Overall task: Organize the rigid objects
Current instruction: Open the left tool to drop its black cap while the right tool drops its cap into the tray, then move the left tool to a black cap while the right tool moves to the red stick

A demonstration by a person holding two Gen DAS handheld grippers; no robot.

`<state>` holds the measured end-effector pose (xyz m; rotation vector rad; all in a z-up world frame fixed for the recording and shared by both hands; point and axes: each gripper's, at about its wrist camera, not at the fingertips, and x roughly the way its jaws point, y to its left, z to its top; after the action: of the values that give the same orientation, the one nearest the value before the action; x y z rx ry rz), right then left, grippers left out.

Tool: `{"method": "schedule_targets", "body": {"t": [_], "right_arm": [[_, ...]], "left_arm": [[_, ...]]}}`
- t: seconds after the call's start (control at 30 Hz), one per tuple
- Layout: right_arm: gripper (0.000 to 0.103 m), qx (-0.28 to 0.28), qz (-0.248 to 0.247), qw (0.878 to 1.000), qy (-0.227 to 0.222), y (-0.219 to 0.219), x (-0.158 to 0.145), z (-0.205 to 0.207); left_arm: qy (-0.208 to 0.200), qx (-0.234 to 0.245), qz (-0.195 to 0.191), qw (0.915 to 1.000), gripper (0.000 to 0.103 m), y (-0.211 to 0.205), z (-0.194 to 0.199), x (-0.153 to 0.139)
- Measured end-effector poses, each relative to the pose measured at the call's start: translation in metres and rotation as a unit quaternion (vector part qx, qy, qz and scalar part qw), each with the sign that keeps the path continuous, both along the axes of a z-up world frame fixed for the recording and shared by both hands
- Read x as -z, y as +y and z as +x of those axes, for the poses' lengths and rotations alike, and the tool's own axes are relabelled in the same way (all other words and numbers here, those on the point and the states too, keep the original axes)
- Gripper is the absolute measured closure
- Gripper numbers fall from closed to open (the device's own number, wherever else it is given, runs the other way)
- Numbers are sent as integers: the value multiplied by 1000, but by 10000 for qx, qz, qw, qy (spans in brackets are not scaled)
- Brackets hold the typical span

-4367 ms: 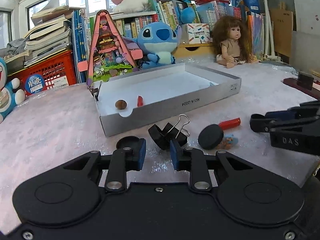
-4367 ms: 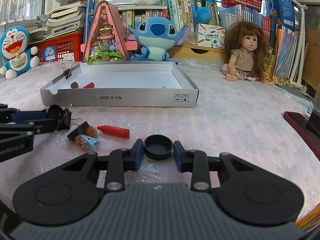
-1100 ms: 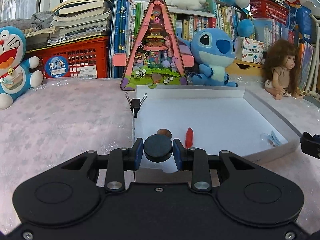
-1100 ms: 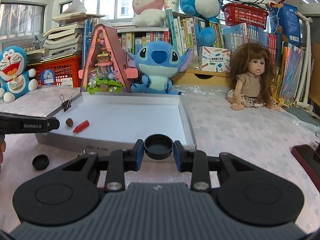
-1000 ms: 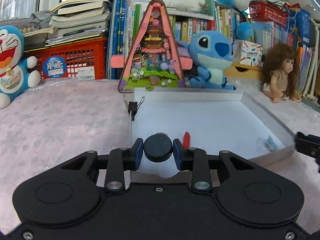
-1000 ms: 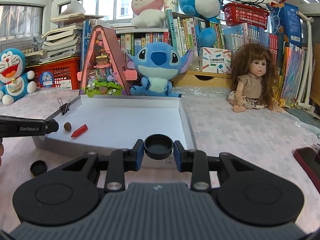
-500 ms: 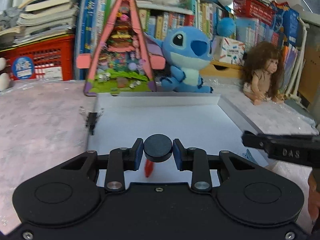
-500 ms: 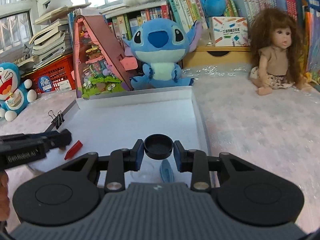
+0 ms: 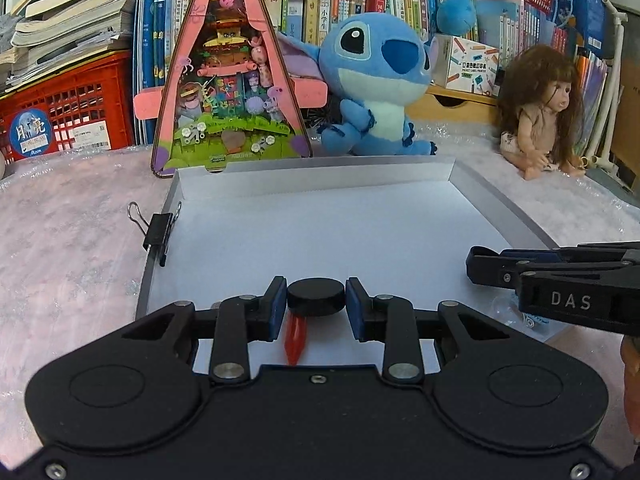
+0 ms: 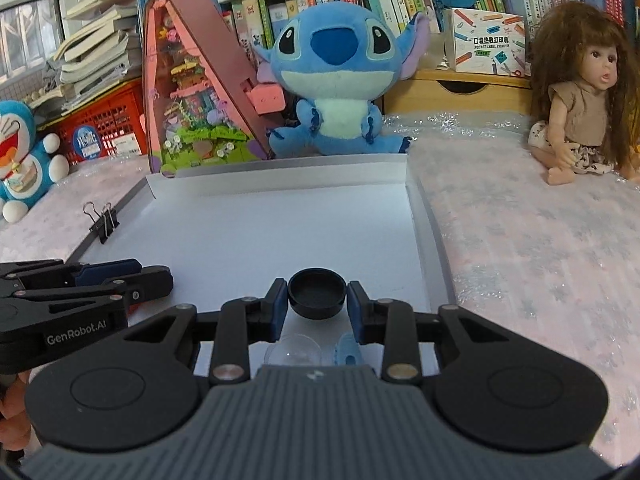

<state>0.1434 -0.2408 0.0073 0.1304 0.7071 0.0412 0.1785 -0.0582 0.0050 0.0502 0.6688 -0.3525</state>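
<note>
Both claws have travelled from the tabletop in front of the box to over its white floor since the earliest frames, each carrying its load along. Left claw (image 9: pixel 316 304) is clamped on a flat black disc (image 9: pixel 316 298), pinched between the blue pads (image 9: pixel 276 306); a red crayon-like piece (image 9: pixel 296 338) lies on the box floor directly beneath and just behind the disc. Right claw (image 10: pixel 317 302) is clamped on a black cap (image 10: pixel 317 294) whose hollow side faces up; below it, close to the claw body, sit a clear dome-shaped piece (image 10: pixel 294 354) and a small light-blue clip (image 10: pixel 347 350) on the box floor.

Further out, the shallow white box (image 9: pixel 316 172) spreads ahead of both claws, its grey rim (image 10: pixel 430 240) running along the right claw's right side. To the left claw's left, a black binder clip (image 9: pixel 158 234) grips the box's left wall. The right claw enters the left camera's view from the right, over the box's right edge.

Beyond the box's far wall stand a pink triangular diorama (image 9: pixel 230 76) and a blue plush toy (image 10: pixel 334 76), and farther right a long-haired doll (image 10: pixel 582 92) sits on the tabletop (image 10: pixel 540 248).
</note>
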Motion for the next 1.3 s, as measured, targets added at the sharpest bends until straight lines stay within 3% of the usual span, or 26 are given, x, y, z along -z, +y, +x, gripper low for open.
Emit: {"method": "schedule_targets", "body": {"t": [0.57,0.67,0.77,0.87,1.1,1.3], "right_arm": [[66,-27,-340,9994,24,8,7,0],[61,-27,-288,9996,16,7,6,-1],[60,-20,-214,9998,-48,5,3,-4],[47,-15,-192,9997,-142,4,-1,-10],[38,-93,-301,9985,-443,8,-14,-35],[31,-178,-273,9976,-604,11,-20,-61]], "left_arm": [[-124,39,139,9998,73,-4,-2,2],[-63,27,90,9999,72,-1,-3,1],[-110,0,77,9999,60,3,-6,-1],[-214,-26,81,9997,53,8,-12,-6],[-469,-33,-45,9989,26,23,-40,-19],[-614,-37,-126,9980,23,36,-70,-25]]}}
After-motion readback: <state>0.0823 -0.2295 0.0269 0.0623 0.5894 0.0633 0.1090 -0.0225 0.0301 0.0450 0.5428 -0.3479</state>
